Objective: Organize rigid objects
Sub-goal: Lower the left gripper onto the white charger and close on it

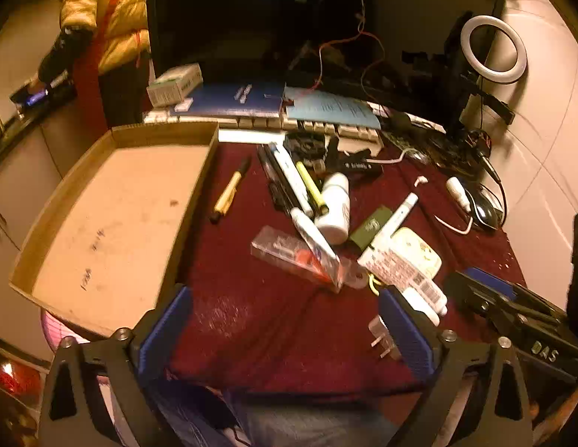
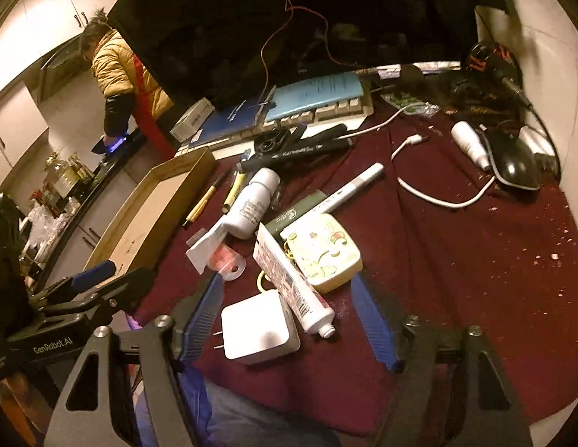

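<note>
Right wrist | right gripper (image 2: 289, 320) fingers spread around charger (image 2: 259, 329) | left gripper (image 1: 285, 324) fingers spread, holding nothing | box (image 1: 113, 216) at 10 o'clock

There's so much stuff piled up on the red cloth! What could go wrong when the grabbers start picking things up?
1. The white charger touches the printed tube, so the open right hand-held gripper might nudge both.
2. The white bottle, pens and clear case overlap; lifting one may roll others.
3. The cardboard tray overhangs the table edge and might tip.
</note>
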### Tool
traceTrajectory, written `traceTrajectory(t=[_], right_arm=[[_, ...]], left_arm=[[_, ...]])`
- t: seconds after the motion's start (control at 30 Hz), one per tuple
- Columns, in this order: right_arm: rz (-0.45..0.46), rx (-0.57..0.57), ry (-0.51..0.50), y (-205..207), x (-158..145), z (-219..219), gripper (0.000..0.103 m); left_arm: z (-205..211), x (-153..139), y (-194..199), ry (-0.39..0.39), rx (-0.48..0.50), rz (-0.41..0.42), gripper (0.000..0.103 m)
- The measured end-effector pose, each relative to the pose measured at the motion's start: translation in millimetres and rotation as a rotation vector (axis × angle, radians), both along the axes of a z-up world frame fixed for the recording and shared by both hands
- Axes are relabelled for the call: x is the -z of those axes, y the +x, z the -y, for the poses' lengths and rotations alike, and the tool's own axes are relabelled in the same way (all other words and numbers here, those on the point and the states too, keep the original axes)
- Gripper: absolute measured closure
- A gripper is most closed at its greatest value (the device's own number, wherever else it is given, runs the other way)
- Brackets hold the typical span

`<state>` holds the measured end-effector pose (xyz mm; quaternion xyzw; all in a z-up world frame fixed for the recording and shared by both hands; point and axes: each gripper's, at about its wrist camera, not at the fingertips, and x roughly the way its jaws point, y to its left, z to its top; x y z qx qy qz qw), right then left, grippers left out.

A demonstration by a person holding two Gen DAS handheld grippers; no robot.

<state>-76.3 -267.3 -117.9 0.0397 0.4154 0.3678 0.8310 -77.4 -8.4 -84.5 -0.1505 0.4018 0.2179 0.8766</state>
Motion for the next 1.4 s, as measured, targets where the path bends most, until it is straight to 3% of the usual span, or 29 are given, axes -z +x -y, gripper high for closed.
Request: traceTrajectory(t=[0.13,0.33,0.5,0.7,0.83,0.97,1.03,1.07,1.3,1.33,1.37,1.4], right_arm=[[-0.030,-0.062,-0.015,0.7,-1.7,-13.7,0.040],[-0.096,-0.160,0.001,24.4,1.5,-23.0,0.051],[-0.065,-0.208,-0.123,31.5,5.7,-50.0,0.062],[-0.043,-0.255,-0.216,25.7,7.7,-46.5,0.078],[-0.079,-0.274,-0.207,28.4,12.2,-35.8,0.078],[-0.198,-0.271,-0.118,47.2,21.4,-30.4,0.078],[-0.201,-0.283,-0.104,48.9,22.8,-31.7,0.081],[-0.196,-0.281,-0.112,47.8,22.7,-31.4,0.088],[-0.090,-0.245,-0.204,38.1,9.9,-13.8,0.089],[-0.079,-0.240,-0.213,38.7,8.4,-12.5,0.089],[-0.071,-0.238,-0.224,38.7,8.1,-12.1,0.089],[-0.064,-0.239,-0.234,39.1,9.3,-12.9,0.089]], left_arm=[[0.8,4.9,-6.4,-0.040,0.020,-0.021,0.007],[16.5,8.5,-17.2,-0.049,0.127,-0.016,0.011],[9.1,15.3,-20.5,-0.126,0.138,-0.025,0.022],[13.0,12.0,-21.1,-0.157,0.218,0.019,0.022],[24.9,11.9,-10.8,-0.165,0.308,0.031,0.020],[38.8,16.4,12.7,-0.171,0.429,0.019,0.015],[42.7,24.1,25.0,-0.176,0.445,-0.009,0.015],[45.3,28.1,31.4,-0.169,0.462,-0.025,0.015],[68.5,35.7,60.5,-0.047,0.575,-0.105,0.016],[71.0,38.4,63.6,-0.029,0.585,-0.124,0.019],[73.0,41.3,65.5,-0.017,0.593,-0.139,0.036],[73.1,44.0,65.5,-0.020,0.597,-0.153,0.044]])
